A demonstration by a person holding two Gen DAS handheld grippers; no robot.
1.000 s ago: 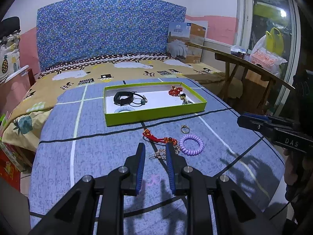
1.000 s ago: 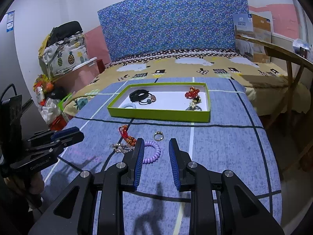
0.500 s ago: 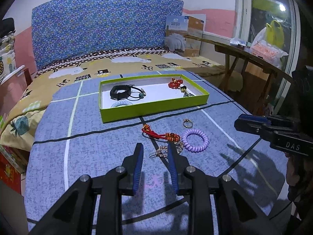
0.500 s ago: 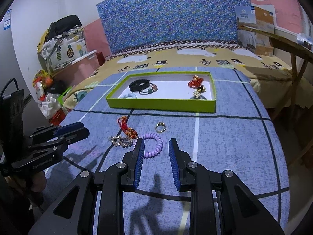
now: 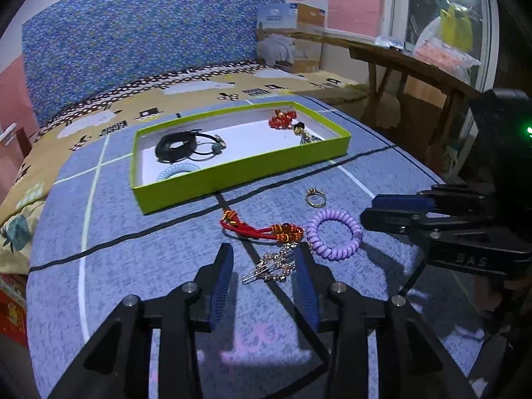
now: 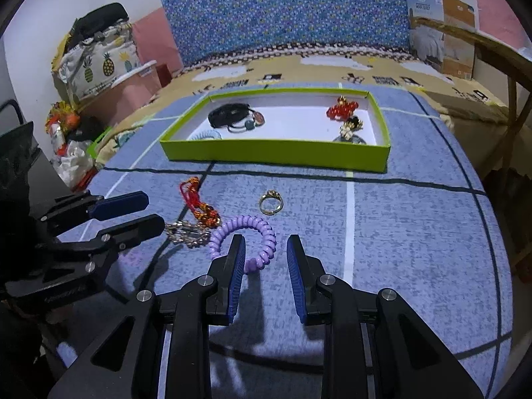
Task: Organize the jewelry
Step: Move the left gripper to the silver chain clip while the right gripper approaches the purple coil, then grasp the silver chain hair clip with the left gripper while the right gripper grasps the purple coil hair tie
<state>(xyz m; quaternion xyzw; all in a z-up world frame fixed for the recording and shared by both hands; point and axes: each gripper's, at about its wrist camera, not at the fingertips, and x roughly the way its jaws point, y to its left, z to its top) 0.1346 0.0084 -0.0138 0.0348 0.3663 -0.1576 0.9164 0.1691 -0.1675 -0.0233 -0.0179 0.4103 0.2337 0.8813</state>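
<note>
Left wrist: left gripper [image 5: 264, 259] jaws just opened wide vs before, straddling chain [image 5: 272, 267], no grip; right gripper [image 6: 264, 249] half-open, empty.

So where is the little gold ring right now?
The gold ring lies loose on the blue cloth, between the green tray and the purple coil bracelet.

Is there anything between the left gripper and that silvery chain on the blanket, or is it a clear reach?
Nothing visible blocks it. The left gripper, whose jaws have just been opening, stands open right at the silver chain. The red cord bracelet and purple coil band lie just beyond, touching or nearly touching it.
</note>
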